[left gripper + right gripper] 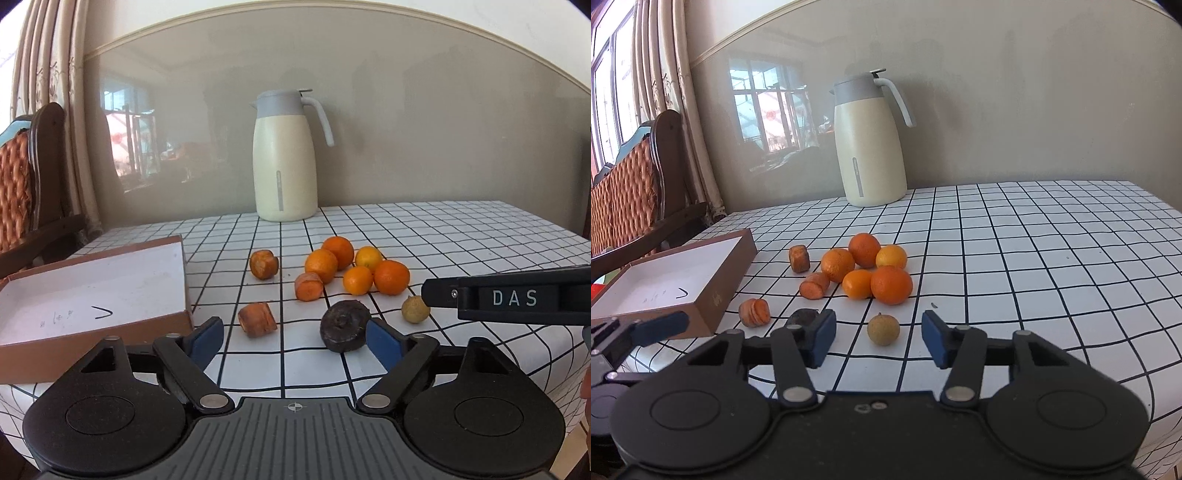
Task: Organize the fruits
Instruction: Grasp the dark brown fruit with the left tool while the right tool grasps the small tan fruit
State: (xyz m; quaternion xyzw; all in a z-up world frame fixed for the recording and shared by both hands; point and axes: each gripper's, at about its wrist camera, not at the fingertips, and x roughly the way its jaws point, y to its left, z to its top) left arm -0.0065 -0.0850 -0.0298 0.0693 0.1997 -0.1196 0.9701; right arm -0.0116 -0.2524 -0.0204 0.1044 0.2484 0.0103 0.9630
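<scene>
Fruits lie loose on the checked tablecloth: five oranges are clustered at the centre, touching one another, with three carrot pieces to their left, a dark lump nearer the cameras and a small tan fruit at the front. An open box is placed at the left edge, with nothing seen inside it.

The left gripper is held wide, its right pad just beside the dark lump. The right gripper is also held wide, with the tan fruit ahead, between its pads but not yet enclosed.

Risks are judged as follows. Round fruit may be rolled away if only one pad makes contact first. The orange cluster may be scattered if one orange is pulled out. The grippers are close together and may collide. The jug stands well behind.

"DAS" is read on the right gripper's side in the left view. A check mark and small illegible characters are written inside the box.
</scene>
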